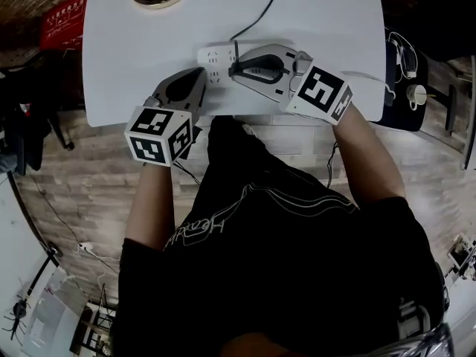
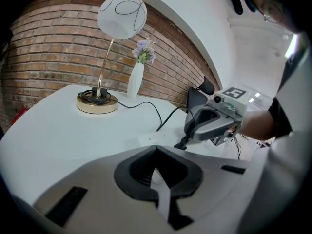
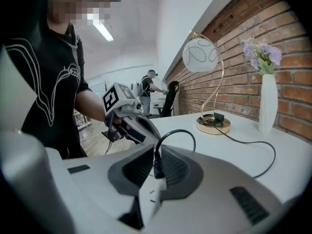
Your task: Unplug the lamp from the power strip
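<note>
Two grippers working: right gripper (image 3: 157, 151) pinches plug (image 3: 158, 167) standing upright in power strip (image 1: 216, 56); left gripper (image 1: 199, 74), jaws pressed together, at strip's left end.

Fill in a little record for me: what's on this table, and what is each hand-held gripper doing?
table: white, against a brick wall
lamp: gold base, white globe shade
cord: black, runs from the lamp to the plug
plug: black, seated in the white power strip, not yet pulled
right hand-held gripper: jaws closed on the plug
left hand-held gripper: jaws together, tip by one end of the power strip
vase: white, holds purple flowers
</note>
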Demonstrator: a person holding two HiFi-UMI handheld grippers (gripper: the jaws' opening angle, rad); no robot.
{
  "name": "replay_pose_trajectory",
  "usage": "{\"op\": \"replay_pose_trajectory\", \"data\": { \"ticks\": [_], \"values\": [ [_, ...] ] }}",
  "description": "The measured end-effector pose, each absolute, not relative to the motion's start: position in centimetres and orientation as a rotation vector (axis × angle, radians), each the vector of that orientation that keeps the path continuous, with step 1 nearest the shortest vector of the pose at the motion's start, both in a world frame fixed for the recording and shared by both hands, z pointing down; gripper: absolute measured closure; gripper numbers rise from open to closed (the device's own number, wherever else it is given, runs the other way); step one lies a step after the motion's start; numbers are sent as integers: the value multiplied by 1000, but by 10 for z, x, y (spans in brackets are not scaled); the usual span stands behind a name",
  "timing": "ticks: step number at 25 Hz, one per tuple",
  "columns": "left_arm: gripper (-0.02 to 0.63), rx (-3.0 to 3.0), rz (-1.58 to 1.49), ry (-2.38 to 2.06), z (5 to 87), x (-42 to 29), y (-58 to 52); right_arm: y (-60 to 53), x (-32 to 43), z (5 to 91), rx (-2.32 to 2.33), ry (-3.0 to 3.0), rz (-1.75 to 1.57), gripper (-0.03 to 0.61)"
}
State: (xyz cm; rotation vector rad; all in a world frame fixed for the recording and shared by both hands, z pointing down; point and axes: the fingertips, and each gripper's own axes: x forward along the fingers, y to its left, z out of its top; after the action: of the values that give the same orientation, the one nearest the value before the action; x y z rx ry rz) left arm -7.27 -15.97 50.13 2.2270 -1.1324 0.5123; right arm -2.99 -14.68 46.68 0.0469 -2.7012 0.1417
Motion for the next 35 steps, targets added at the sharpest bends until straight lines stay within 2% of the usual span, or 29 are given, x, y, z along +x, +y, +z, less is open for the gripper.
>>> {"op": "replay_pose_trajectory", "data": {
  "ticks": [20, 24, 27, 35],
  "values": [
    [612, 2227, 664, -1219, 504, -70, -163, -139, -28, 467, -41, -2722, 9, 561],
    [612, 2257, 722, -1240, 504, -69, -162, -145, -28, 465, -10, -2748, 176, 563],
    [612, 2247, 702, -1225, 504, -68, -162, -163, -25, 442, 14, -2918, 629, 563],
    [612, 2240, 718, -1212, 505, -70, -162, -163, -23, 437, 81, -2913, 591, 561]
  ]
}}
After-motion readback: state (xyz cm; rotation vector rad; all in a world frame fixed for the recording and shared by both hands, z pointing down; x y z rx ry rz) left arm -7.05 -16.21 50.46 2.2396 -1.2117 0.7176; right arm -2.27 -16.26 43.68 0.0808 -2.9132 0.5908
